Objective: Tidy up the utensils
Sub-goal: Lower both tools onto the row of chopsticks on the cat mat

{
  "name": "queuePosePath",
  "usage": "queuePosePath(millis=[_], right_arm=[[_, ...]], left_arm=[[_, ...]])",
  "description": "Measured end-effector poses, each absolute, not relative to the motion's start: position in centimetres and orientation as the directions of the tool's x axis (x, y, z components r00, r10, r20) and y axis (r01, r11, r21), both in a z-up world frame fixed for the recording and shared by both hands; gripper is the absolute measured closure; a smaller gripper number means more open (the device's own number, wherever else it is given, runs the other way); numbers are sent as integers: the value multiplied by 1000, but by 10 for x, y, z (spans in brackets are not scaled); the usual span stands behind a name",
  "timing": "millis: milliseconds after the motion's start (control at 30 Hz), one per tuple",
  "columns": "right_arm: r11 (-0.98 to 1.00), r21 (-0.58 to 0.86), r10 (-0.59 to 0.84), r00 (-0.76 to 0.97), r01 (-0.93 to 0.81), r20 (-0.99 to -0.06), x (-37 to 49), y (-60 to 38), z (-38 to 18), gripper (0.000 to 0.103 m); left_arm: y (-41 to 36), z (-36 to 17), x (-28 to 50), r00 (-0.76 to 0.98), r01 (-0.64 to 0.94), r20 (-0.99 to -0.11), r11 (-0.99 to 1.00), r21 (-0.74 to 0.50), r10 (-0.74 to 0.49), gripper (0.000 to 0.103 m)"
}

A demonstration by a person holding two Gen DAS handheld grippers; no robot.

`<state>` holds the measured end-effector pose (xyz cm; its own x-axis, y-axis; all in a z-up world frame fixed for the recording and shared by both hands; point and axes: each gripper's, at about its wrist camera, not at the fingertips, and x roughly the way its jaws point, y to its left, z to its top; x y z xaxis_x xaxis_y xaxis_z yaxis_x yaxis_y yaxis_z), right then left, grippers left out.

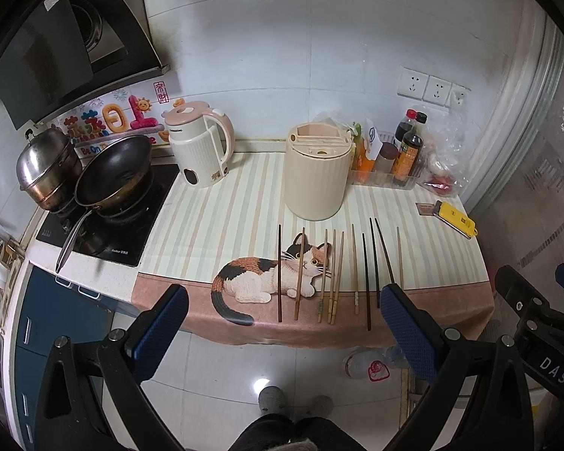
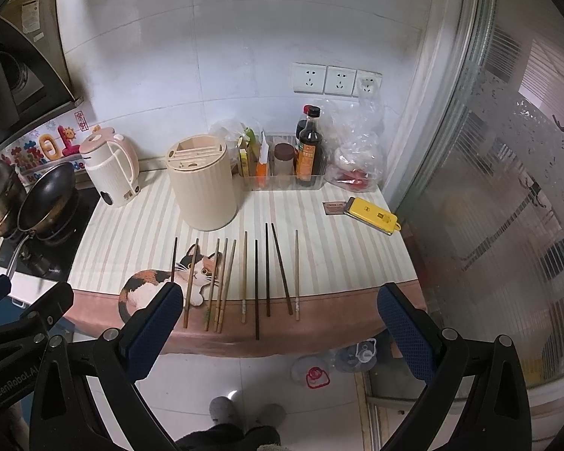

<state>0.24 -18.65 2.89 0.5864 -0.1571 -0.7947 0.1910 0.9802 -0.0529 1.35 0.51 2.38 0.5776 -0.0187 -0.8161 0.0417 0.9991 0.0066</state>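
Chopsticks [image 1: 334, 274] mixed dark, pale wood, parallel row.

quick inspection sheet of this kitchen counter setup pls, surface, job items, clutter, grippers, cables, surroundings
surface: striped cat-print cloth covers the counter
job's things: ten chopsticks lie side by side near the front edge; cream utensil holder stands upright behind them
clutter: kettle, sauce bottles, plastic bags, yellow device
grippers: left gripper and right gripper both open, empty, short of the counter
cables: nothing seen
surroundings: stove with pan and pot, wall sockets, tiled floor
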Motion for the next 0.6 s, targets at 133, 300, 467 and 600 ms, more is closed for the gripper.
queuePosePath(millis=[133, 300, 467, 600], right_arm=[[978, -42, -157, 593, 203, -790, 6, -195, 27, 0], [977, 5, -134, 626, 215, -768, 24, -214, 6, 0], [980, -6, -124, 592, 197, -796, 58, -225, -40, 0], [981, 19, -86, 529, 191, -844, 93, -230, -92, 2]], left_arm=[[5, 21, 17, 592, 30, -806, 999, 15, -6, 0], [1, 6, 46, 662, -54, -738, 991, 126, 130, 0], [7, -35, 82, 627, -129, -746, 975, 182, 222, 0], [9, -82, 114, 575, -118, -771, 960, 254, 275, 0]])
